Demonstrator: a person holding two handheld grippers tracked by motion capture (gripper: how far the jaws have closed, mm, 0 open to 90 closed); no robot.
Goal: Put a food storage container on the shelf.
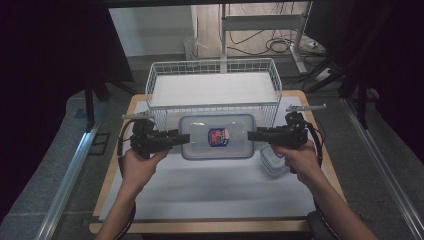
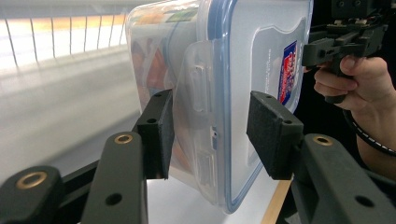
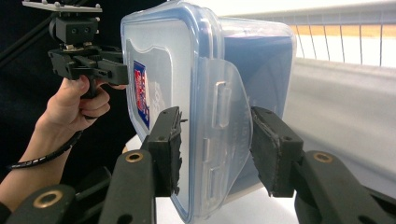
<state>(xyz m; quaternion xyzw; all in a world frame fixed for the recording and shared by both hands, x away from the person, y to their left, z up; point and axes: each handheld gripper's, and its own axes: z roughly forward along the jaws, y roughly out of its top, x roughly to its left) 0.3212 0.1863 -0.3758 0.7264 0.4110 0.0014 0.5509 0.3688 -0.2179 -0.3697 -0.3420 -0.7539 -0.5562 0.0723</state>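
From the left, the left gripper (image 1: 184, 138) reached in level from the person's left hand (image 1: 141, 165) and had its jaws clamped on the left short end of the lidded plastic container (image 1: 217, 136); in the left gripper view its pads (image 2: 158, 135) bracketed the end latch (image 2: 200, 93), one against the body, the other on the lid side, though whether that second pad pressed fully could not be told. The container hung between the two grippers, apparently off the white table mat (image 1: 210, 185), its long axis running left to right from one gripper to the other, lid and red-and-blue label (image 1: 218, 137) facing up. Just beyond it stood the white wire basket (image 1: 215, 87), its near rim almost touching the container's far edge, so the basket lay straight ahead and the likely move was forward and over that rim. On the right, the right gripper (image 1: 252, 135) clamped the opposite short end likewise, its pads (image 3: 170, 140) astride the latch. Both hands were equally near. A smaller lidded box (image 1: 272, 161) sat on the mat beneath the right hand (image 1: 300, 157).
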